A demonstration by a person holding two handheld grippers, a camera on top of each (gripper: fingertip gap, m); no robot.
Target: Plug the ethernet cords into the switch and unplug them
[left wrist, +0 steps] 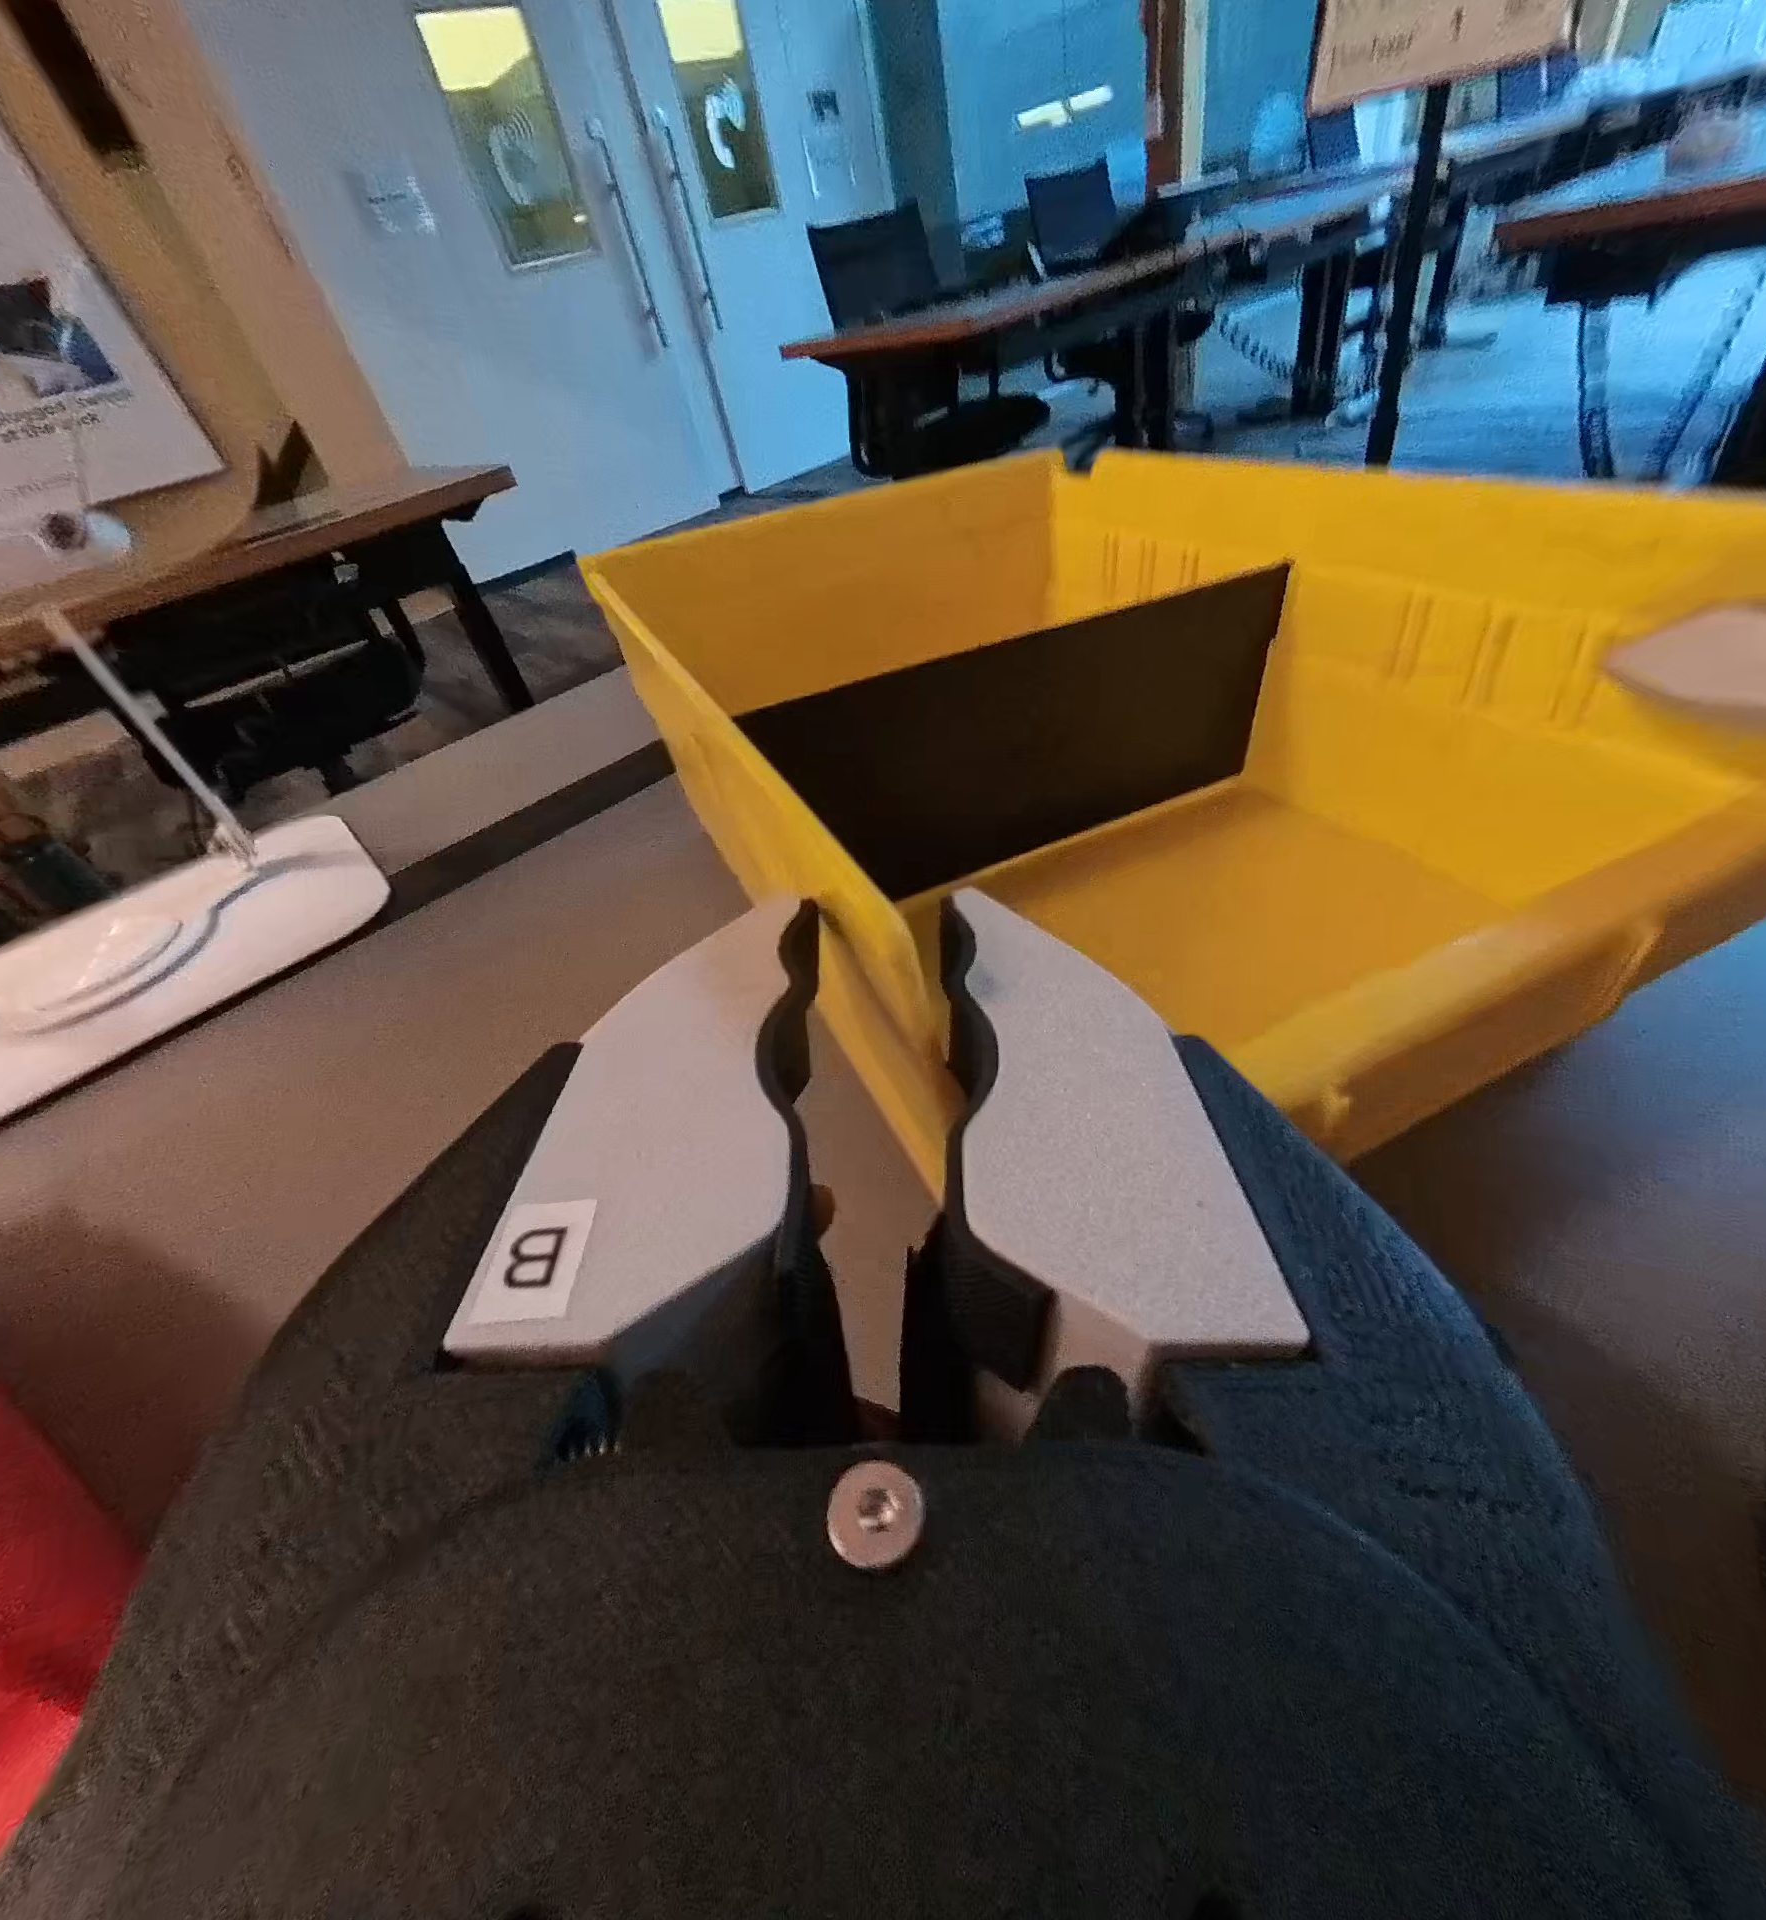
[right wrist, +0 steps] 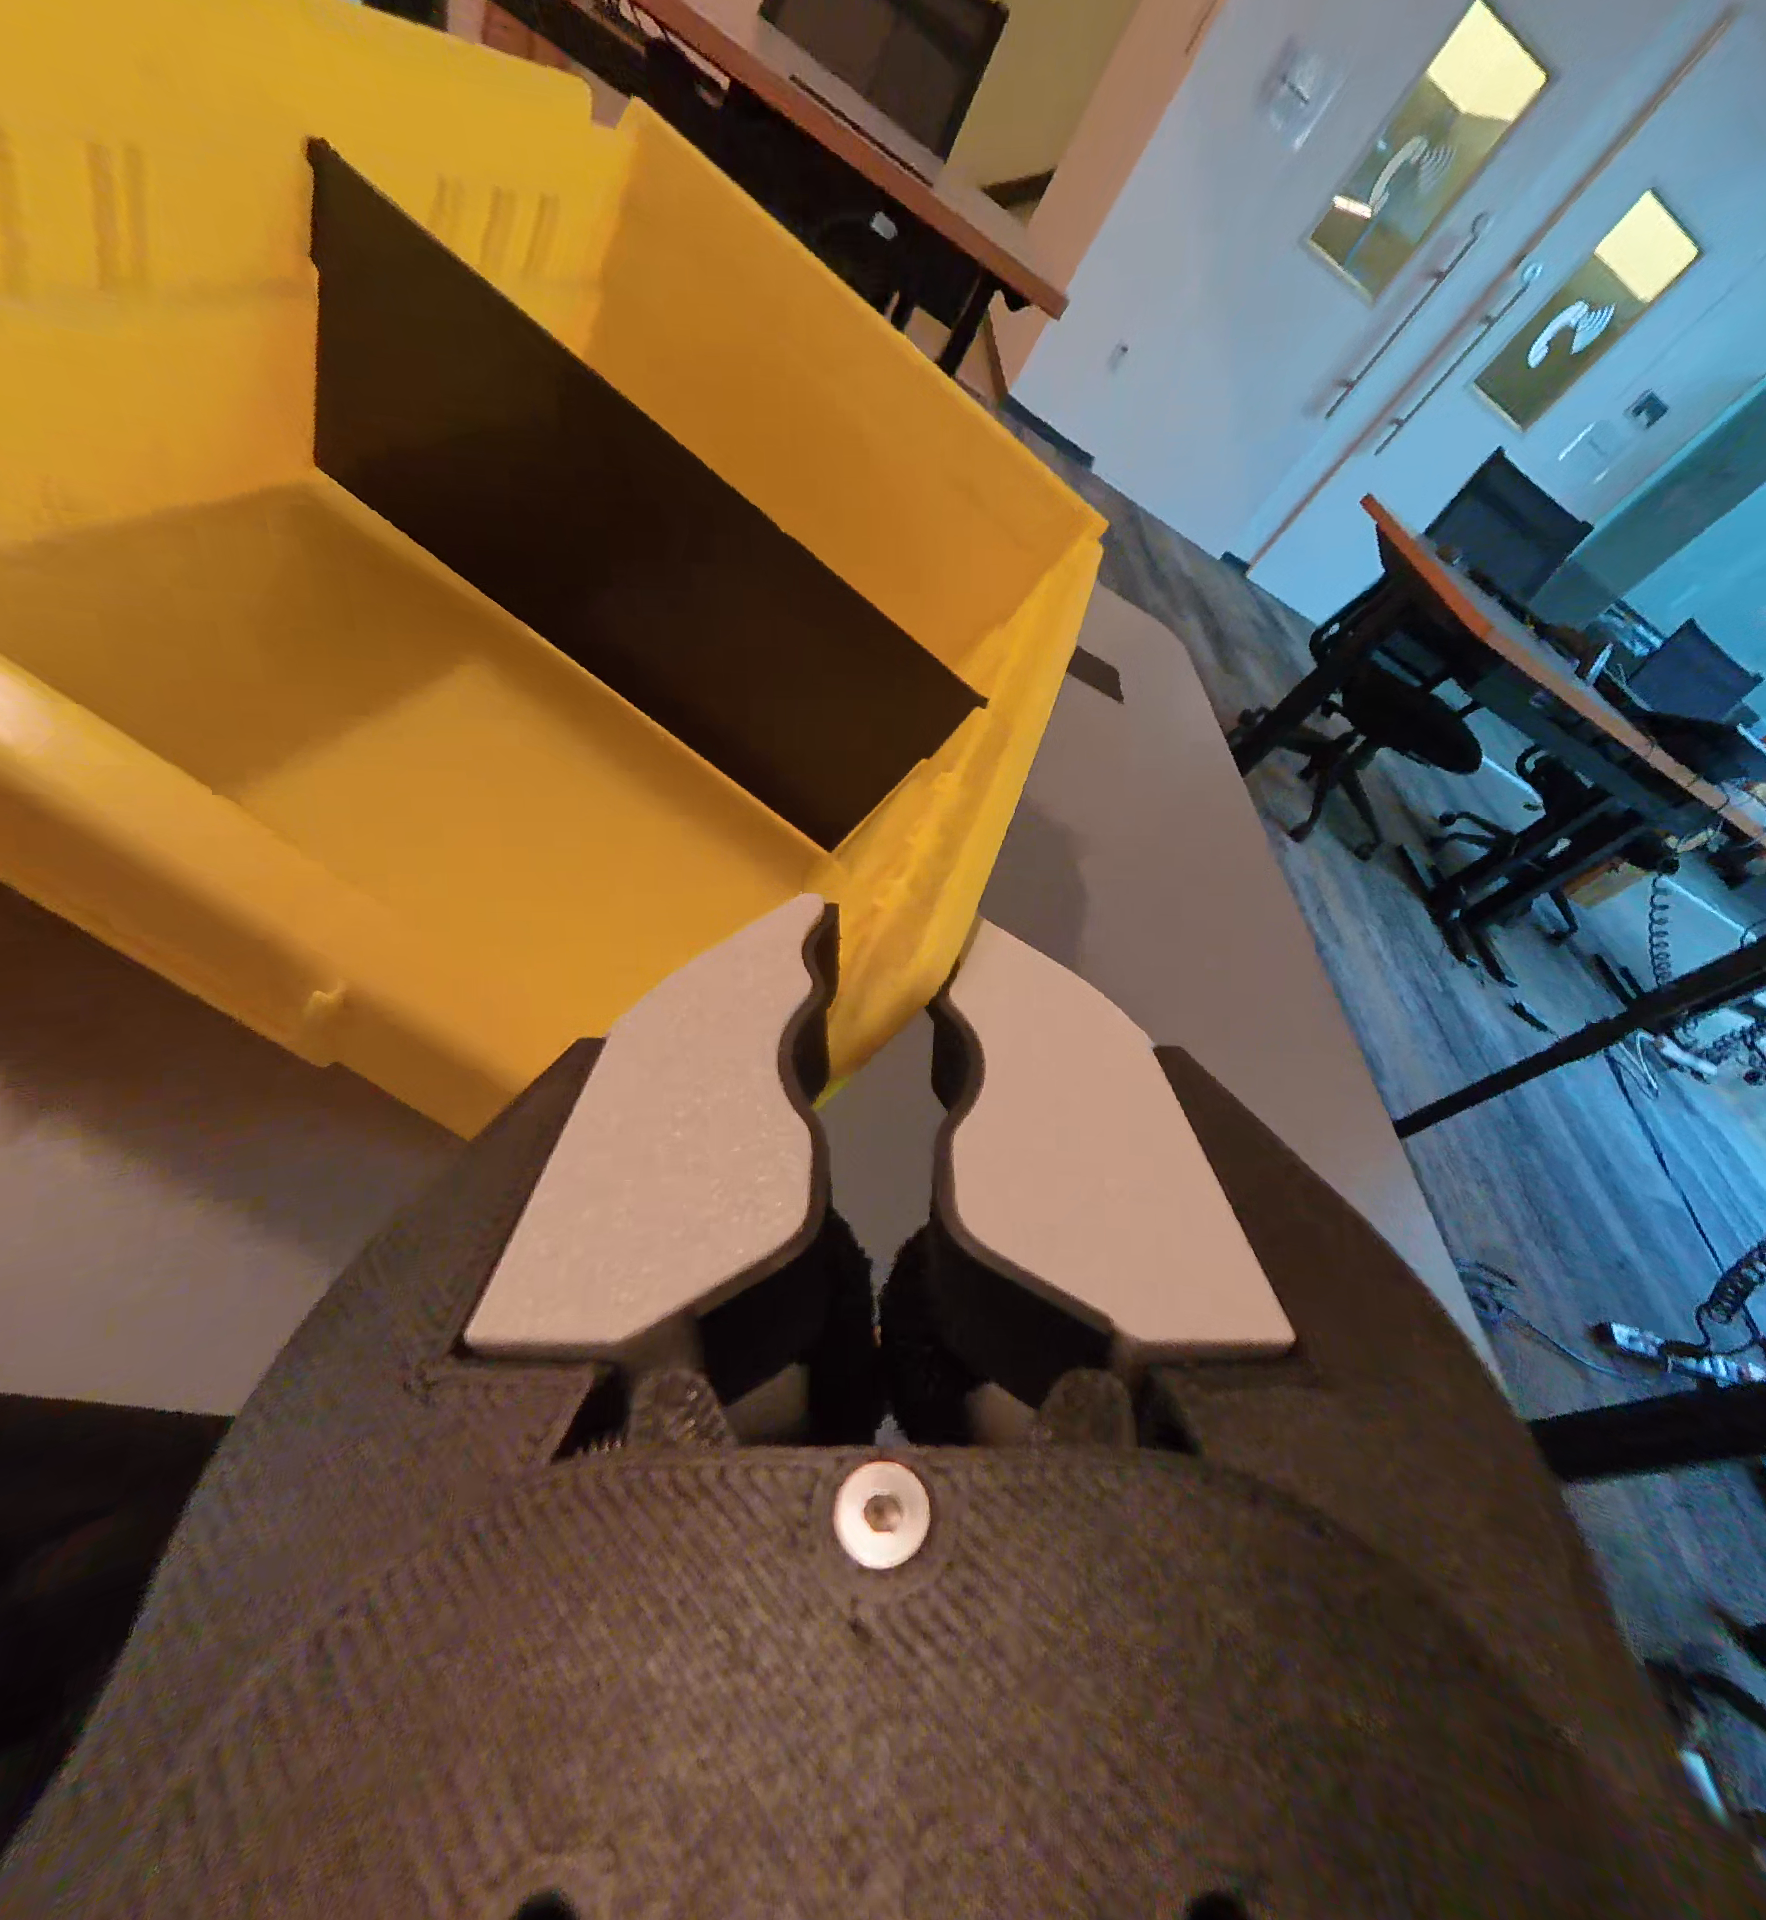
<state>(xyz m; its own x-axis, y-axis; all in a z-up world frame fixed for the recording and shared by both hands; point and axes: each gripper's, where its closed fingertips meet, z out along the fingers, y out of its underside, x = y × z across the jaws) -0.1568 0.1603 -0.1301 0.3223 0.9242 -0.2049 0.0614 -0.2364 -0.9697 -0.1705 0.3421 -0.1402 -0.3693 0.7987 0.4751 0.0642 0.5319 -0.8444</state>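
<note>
A yellow bin [left wrist: 1274,935] is seen on a grey bench [left wrist: 235,1091], split by a black divider [left wrist: 1014,727] standing upright across it. No cords or switch can be made out in either view; the bin's visible compartment shows only its bare yellow floor.

The left gripper [left wrist: 879,935] is closed to a narrow gap around the bin's left side wall, which is held between the two grey fingers [left wrist: 681,1091]. A white label is stuck on the left finger. The tip of another grey finger, belonging to the right gripper [left wrist: 1731,675], is seen at the right edge of that view, over the bin's far side.

In the right wrist view, the right gripper [right wrist: 884,956] is likewise narrowed, its fingers [right wrist: 702,1122] set astride the bin's [right wrist: 339,727] right side wall near the front corner; whether the wall is actually pinched cannot be told. The divider [right wrist: 598,520] is seen just beyond the fingertips.

A white base [left wrist: 131,966] with a thin stem is seen at the bench's left edge. Desks [right wrist: 1585,675] and chairs are seen in the room behind.
</note>
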